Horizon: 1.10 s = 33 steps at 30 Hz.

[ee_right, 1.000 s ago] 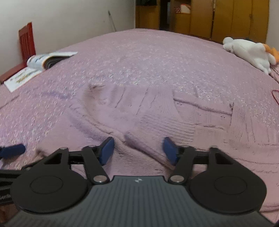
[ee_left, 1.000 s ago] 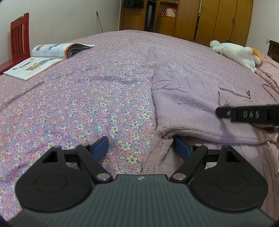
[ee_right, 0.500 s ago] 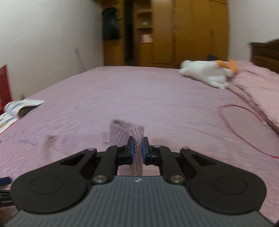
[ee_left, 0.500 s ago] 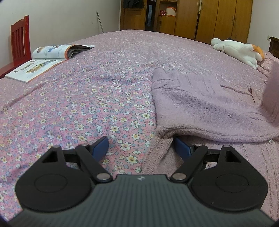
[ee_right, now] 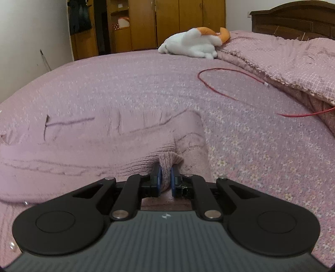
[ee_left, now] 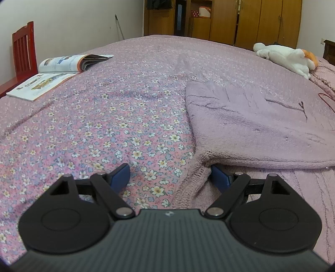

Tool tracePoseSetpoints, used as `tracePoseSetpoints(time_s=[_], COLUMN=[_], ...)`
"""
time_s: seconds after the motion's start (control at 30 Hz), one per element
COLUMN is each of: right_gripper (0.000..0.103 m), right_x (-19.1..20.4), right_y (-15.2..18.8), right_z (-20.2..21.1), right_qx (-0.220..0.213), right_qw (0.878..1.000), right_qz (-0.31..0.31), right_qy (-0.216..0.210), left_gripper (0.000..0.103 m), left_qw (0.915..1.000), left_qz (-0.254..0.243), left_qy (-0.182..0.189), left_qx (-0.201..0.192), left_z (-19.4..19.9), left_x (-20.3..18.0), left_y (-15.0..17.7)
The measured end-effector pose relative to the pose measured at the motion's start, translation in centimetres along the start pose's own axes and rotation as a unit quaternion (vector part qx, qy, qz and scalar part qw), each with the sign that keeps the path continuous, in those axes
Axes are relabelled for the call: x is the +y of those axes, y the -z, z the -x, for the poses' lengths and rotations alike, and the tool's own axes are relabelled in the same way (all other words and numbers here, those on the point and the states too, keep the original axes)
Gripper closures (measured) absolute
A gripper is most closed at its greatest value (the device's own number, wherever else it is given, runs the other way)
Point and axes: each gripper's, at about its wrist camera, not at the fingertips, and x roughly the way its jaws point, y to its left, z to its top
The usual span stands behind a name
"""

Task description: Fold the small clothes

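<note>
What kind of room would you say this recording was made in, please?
Most likely a home bedroom: the work surface is a bed with a floral bedspread and a dark wooden headboard, wooden wardrobes line the far wall, and a plush toy lies near the pillows.

One mauve knitted sweater [ee_left: 251, 129], one open paperback magazine [ee_left: 56, 75], one white-and-orange plush toy [ee_right: 192, 42], one thin red cable [ee_right: 228, 83], one red wooden chair [ee_left: 22, 52], one pink floral bedspread [ee_left: 94, 125], one dark wooden headboard [ee_right: 293, 19], two black two-finger grippers.
</note>
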Motion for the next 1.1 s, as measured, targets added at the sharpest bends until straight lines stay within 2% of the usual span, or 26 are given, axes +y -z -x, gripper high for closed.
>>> tracePoseSetpoints(time_s=[0.13, 0.17, 0.2, 0.23, 0.27, 0.3, 0.37, 0.4, 0.7, 0.9, 1.1], right_gripper=[0.092, 0.087, 0.078, 0.075, 0.066, 0.053, 0.036, 0.031, 0.021, 0.020, 0.020], right_x=[-0.1, -0.3, -0.5, -0.7, -0.8, -1.0, -1.2, -1.4, -1.7, -1.4, -0.5], right_y=[-0.1, 0.0, -0.4, -0.5, -0.7, -0.9, -1.1, -1.0, 1.1, 4.2, 6.9], right_z=[-0.1, 0.0, 0.2, 0.3, 0.7, 1.1, 2.4, 3.2, 10.1, 14.3, 17.4], right_qx=[0.003, 0.005, 0.007, 0.009, 0.009, 0.010, 0.014, 0.012, 0.014, 0.019, 0.015], right_qw=[1.000, 1.000, 1.000, 1.000, 1.000, 1.000, 0.999, 0.998, 0.993, 0.989, 0.987], right_qz=[0.009, 0.003, -0.001, -0.005, -0.007, -0.009, -0.012, -0.011, 0.013, 0.029, 0.068], right_qy=[-0.002, -0.007, -0.011, -0.014, -0.018, -0.024, -0.048, -0.064, -0.118, -0.142, -0.147], left_gripper=[0.019, 0.019, 0.019, 0.019, 0.019, 0.019, 0.018, 0.018, 0.018, 0.018, 0.018], left_qw=[1.0000, 1.0000, 1.0000, 0.9999, 0.9999, 0.9998, 0.9996, 0.9994, 0.9964, 0.9955, 0.9949], left_qz=[-0.004, -0.006, -0.008, -0.010, -0.012, -0.014, -0.021, -0.025, -0.074, -0.084, -0.095], left_qy=[-0.003, -0.004, -0.006, -0.008, -0.010, -0.011, -0.013, -0.014, -0.013, -0.004, 0.005], left_qx=[0.001, 0.001, 0.002, 0.003, 0.005, 0.008, 0.017, 0.020, 0.038, 0.042, 0.034], left_z=[-0.1, -0.1, -0.1, -0.1, 0.0, 0.0, 0.1, 0.2, 4.4, 7.8, 11.3], left_x=[-0.1, -0.1, -0.2, -0.3, -0.3, -0.4, -0.5, -0.5, -1.4, -2.3, -2.8], left_y=[0.0, 0.0, 0.0, -0.1, -0.2, -0.3, -0.6, -0.8, 0.9, 3.1, 3.5])
